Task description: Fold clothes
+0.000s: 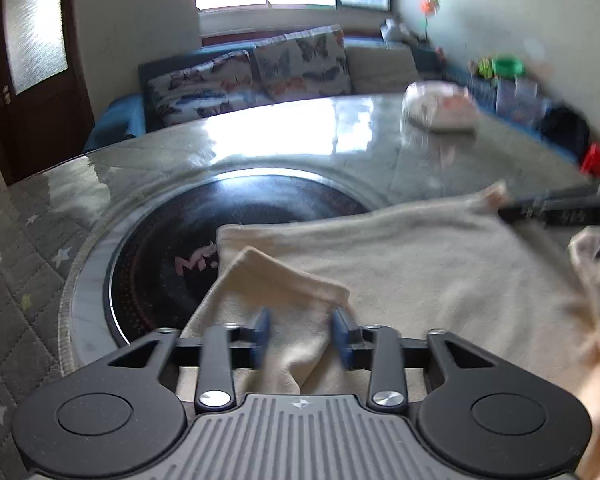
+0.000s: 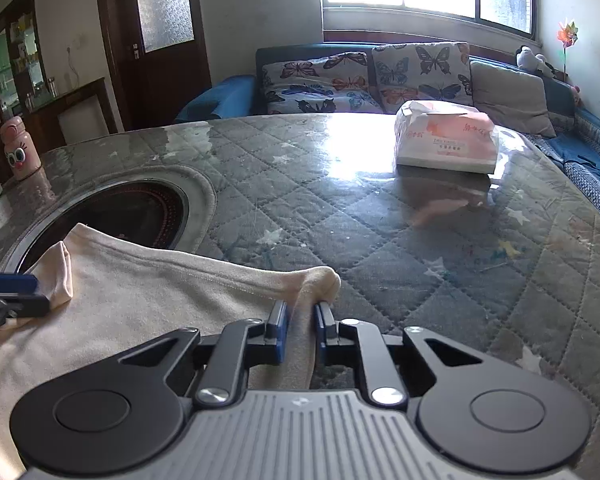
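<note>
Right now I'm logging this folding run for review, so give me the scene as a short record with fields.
garment: cream cloth lying on the table, its far left corner over the dark round inset
left gripper: shut on a raised fold at the cloth's left corner
right gripper: shut on the bunched right corner
surface: quilted table cover under a glossy sheet
other items: tissue pack at the far right, pink bottle at the far left
fold state: not yet folded over

A cream garment lies spread on the tabletop, its far left part over a dark round inset, two corners bunched and lifted
</note>
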Motion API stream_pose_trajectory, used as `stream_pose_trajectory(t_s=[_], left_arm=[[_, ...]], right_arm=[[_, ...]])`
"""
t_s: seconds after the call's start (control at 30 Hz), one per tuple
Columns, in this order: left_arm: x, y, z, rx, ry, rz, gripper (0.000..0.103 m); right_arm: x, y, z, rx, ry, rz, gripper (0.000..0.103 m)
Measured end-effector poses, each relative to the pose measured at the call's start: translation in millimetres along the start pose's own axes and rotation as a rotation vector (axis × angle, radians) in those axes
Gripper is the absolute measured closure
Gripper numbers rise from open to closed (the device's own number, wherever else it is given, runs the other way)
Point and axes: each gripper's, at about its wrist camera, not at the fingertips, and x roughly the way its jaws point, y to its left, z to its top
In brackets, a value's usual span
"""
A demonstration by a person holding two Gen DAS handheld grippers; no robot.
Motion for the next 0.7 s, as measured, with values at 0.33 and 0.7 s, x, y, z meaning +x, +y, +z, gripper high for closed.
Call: stream_pose_trajectory(t_s=[0.33, 0.7], left_arm=[[-28, 52, 11, -0.146, -0.09, 0.142, 0.101], [-53, 145, -23, -0.394, -0.072, 0.44, 0.101]], right_arm=[[1, -9, 4, -0.027, -0.012, -0.063, 0.098], [16, -10, 21, -0.063, -0.004, -0.152, 0.098]])
